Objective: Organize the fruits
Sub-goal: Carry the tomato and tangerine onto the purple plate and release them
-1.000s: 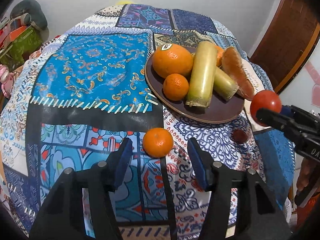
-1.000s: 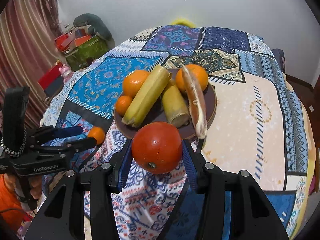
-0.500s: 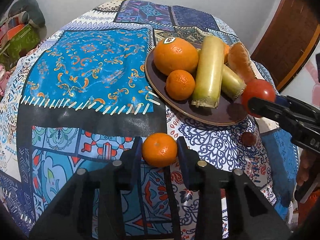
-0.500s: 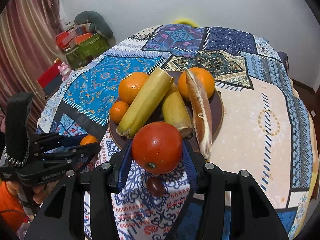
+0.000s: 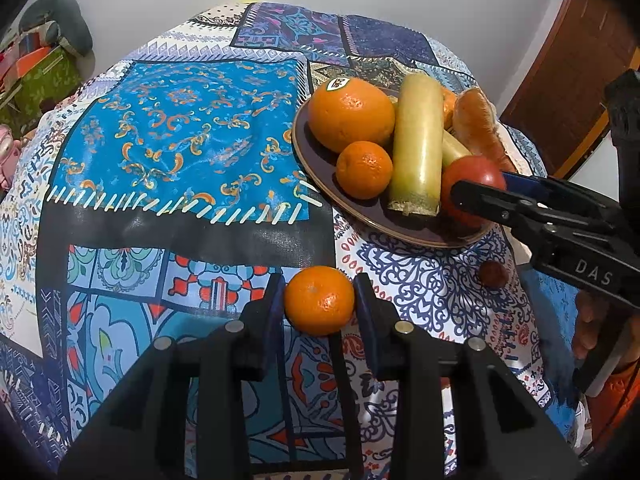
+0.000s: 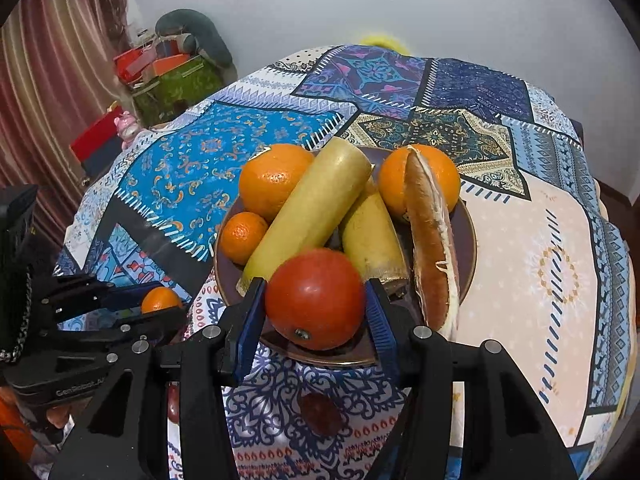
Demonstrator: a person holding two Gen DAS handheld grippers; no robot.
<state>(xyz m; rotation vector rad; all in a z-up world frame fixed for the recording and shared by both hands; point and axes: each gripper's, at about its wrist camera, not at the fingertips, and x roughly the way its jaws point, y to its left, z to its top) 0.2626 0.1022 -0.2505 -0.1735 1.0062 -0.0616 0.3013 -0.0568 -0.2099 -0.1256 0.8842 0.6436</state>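
My left gripper [image 5: 319,300] is shut on a small tangerine [image 5: 319,299] near the table's front edge; it also shows in the right wrist view [image 6: 160,300]. My right gripper [image 6: 316,300] is shut on a red tomato [image 6: 316,296] and holds it over the near rim of the brown plate [image 6: 468,236]. The plate holds a large orange [image 5: 350,114], a small tangerine [image 5: 364,170], two pale green stalks [image 5: 416,144], another orange [image 6: 440,176] and a brown peeled piece [image 6: 430,240]. The tomato also shows in the left wrist view [image 5: 468,184].
A small dark brown fruit [image 6: 320,414] lies on the patterned tablecloth [image 5: 180,136] just in front of the plate. Boxes and clutter [image 6: 168,76] stand beyond the table's left side. A wooden door [image 5: 560,80] is at the right.
My left gripper has closed on the loose tangerine. My right gripper has carried the tomato forward to the plate's near rim.
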